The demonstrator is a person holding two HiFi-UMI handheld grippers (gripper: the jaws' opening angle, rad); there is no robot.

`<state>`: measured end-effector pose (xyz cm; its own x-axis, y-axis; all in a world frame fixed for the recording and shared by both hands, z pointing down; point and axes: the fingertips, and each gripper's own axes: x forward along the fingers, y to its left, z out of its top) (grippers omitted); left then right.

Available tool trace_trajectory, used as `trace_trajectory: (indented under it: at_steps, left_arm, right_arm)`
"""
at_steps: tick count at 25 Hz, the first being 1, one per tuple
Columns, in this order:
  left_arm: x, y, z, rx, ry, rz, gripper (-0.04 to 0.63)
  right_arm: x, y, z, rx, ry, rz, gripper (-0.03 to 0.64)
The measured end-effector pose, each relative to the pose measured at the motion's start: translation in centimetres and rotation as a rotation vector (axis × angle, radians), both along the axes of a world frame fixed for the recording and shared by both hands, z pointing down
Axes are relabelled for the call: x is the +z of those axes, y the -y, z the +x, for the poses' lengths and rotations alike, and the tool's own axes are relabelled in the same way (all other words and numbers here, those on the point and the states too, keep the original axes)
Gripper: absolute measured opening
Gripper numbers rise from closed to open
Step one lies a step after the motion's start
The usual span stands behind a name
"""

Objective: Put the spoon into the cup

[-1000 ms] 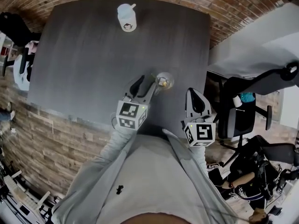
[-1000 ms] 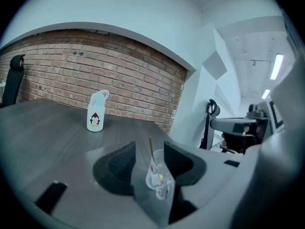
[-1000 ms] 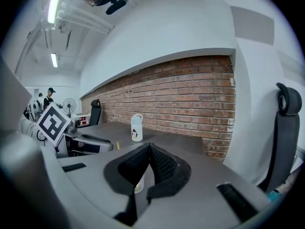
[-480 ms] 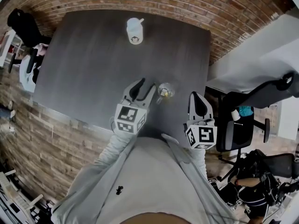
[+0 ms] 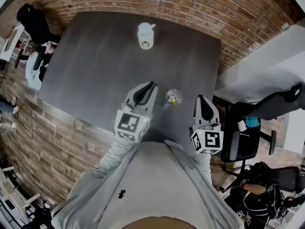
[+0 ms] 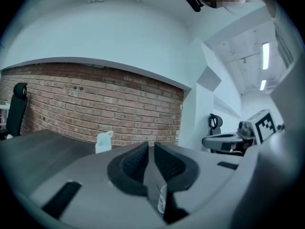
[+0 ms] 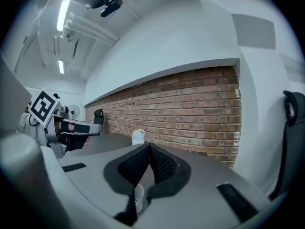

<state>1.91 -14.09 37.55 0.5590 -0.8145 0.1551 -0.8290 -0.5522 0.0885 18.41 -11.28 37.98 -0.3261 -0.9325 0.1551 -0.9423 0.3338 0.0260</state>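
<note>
A clear glass cup [image 5: 173, 98] stands near the front of the dark table [image 5: 95, 66], with the spoon [image 5: 167, 103] in it, handle leaning out toward the front left. My left gripper [image 5: 148, 86] hovers just left of the glass, apart from it. Its jaws are closing to a narrow gap with nothing between them [image 6: 148, 147]. The glass shows low under those jaws [image 6: 162, 202]. My right gripper [image 5: 200, 98] hangs right of the glass at the table's edge, shut and empty [image 7: 149, 146]; the glass [image 7: 138, 197] sits below it.
A white lidded cup [image 5: 146, 36] stands at the table's far side near the brick wall [image 5: 190, 8]. Office chairs [image 5: 248, 128] crowd the floor on the right, and another chair [image 5: 33, 66] stands at the left.
The left gripper has lifted away from the spoon and glass, and its jaws have drawn nearly together. The right gripper has risen a little. The spoon stays in the glass.
</note>
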Motion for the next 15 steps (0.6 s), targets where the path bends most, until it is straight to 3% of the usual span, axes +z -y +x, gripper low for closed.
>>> trace_trajectory:
  at_steps: [15]
  left_arm:
    - [0.9,-1.1,-1.9,-0.016,0.061,0.019,0.018]
  right_arm:
    - [0.0,-0.5,0.4,0.002,-0.003,-0.006,0.016]
